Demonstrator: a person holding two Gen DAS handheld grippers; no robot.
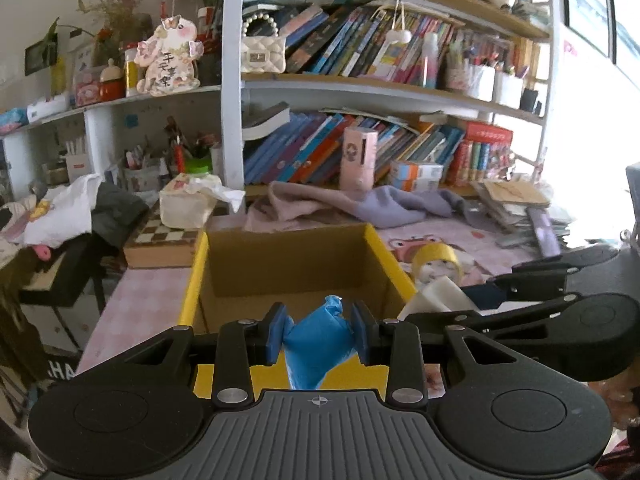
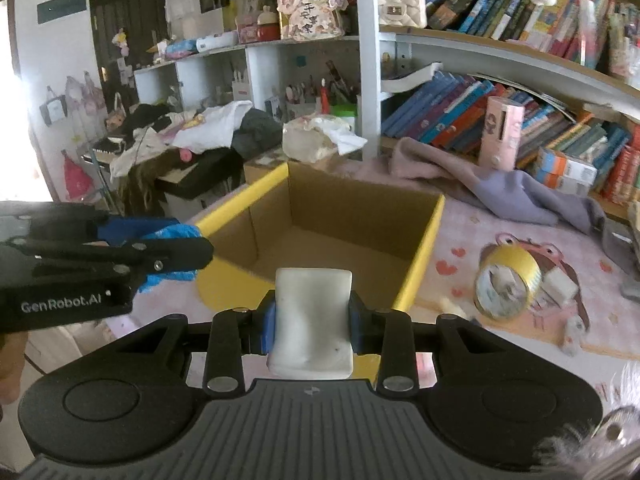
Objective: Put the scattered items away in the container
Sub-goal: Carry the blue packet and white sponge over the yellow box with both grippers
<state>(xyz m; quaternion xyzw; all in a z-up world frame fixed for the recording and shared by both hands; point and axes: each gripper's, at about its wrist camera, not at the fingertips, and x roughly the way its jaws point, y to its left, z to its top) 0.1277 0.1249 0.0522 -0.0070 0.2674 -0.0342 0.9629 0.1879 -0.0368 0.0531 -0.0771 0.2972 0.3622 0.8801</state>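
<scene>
Cardboard box (image 1: 288, 268), yellow outside w/ plain brown inner walls, sits open on a pink patterned table cover (image 2: 472, 240); nothing seen on its floor in either view. Left gripper (image 1: 318, 334) hangs at the near rim, jaws pinching a crumpled blue plastic bag (image 1: 320, 346) between blue pads (image 1: 275, 338). In the right wrist view that same gripper shows from the side at left, "GenRobot.AI" printed in white on its black body, blue bag sticking out both sides of the jaws, just beside the box's left yellow wall.

Right gripper (image 2: 312, 322) has jaws pressed onto a white foam block (image 2: 313, 320), squeezed in at the waist, held just short of the box's near-right corner. From the left wrist view the block (image 1: 436, 296) shows beside the box's right wall.

Yellow tape roll (image 2: 507, 282) lies on the cover right of the box, well apart from both grippers; small white item (image 2: 560, 286) just beside it, too blurred to ID. Lavender-grey cloth (image 2: 500, 192) is bunched behind the box. Bookshelf (image 1: 360, 88) behind carries leaning books, a pink carton (image 1: 359, 158) and a quilted cream purse (image 1: 263, 55). Cartoon plaque (image 1: 170, 56) on the left shelf has handwritten Chinese chars, not clear enough to read. Tissue box (image 1: 188, 204) sits on a checkerboard (image 1: 164, 240) left of the cardboard.
</scene>
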